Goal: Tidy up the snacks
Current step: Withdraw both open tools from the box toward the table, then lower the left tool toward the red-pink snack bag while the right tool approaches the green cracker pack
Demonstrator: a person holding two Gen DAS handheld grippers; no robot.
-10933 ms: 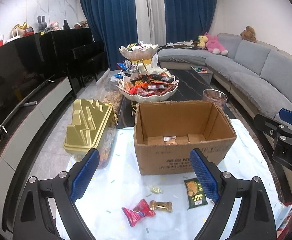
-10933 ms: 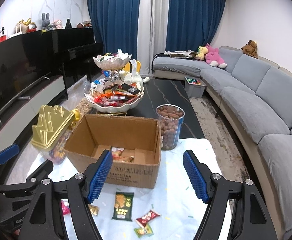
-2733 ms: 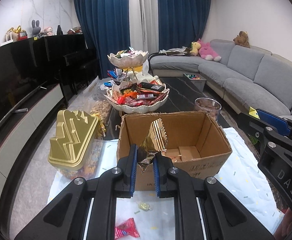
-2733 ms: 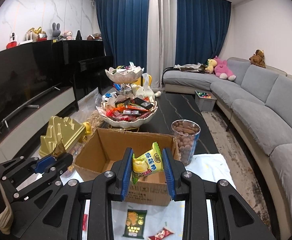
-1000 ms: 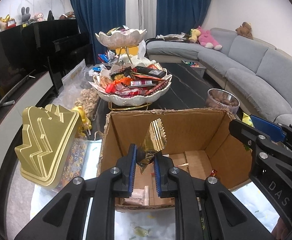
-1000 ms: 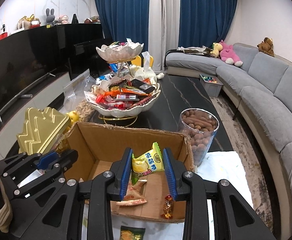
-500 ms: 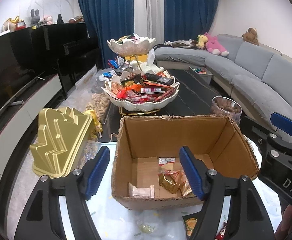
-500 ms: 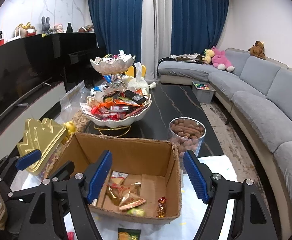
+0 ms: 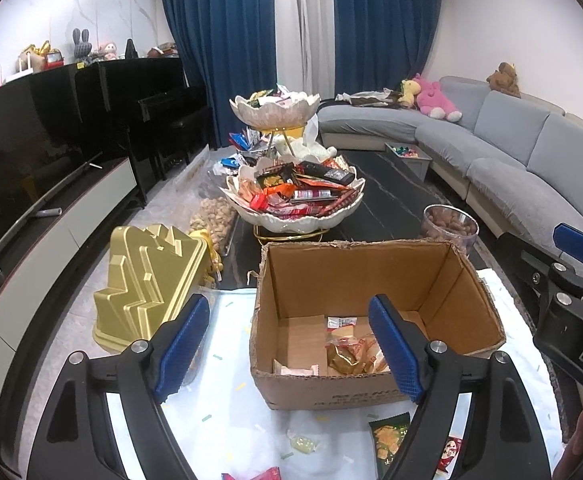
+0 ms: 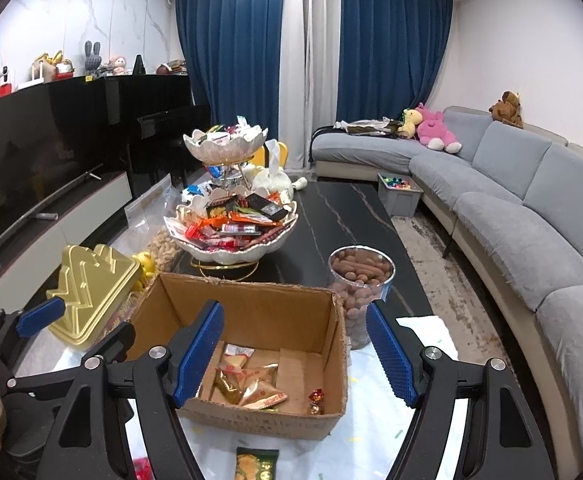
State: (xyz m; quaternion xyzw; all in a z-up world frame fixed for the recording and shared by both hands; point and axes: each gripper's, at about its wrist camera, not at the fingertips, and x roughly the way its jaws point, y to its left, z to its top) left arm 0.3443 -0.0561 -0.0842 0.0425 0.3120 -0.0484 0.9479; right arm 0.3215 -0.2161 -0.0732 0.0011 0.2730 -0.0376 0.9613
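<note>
Living-room furniture frames the scene: a white cloth (image 9: 227, 432) is spread over the near end of a dark table, with a grey sofa (image 10: 531, 208) off to one side and blue curtains behind. Beyond both pairs of jaws stands the cardboard box (image 9: 371, 276), its open top turned upward, and several wrapped snacks (image 10: 251, 384) are seen lying on its floor.

The left gripper (image 9: 291, 352) has just been opening; its jaws now stand wide apart with nothing between the blue pads, the box floor showing through the gap. The right gripper (image 10: 295, 356) has likewise just been opening and is empty, its jaws spread over the box's near wall.

A drop-off step is judged to be finished, both loads apparently released into the box. More loose items are left on the cloth below and nearer than the jaws: a green packet (image 9: 391, 436), a small pale candy (image 9: 303, 444), a red wrapper (image 9: 259, 474) at the frame's lower edge and a further red packet (image 9: 449, 454) beside the green one. The next move is judged to call for both grippers to be lowered toward these pieces, the jaws kept open until a wrapper sits between the pads.

Writing is scarce: "DAS" can be read on the right gripper's body in the left view, and print on the box front and the green packet is too blurred to be made out
</note>
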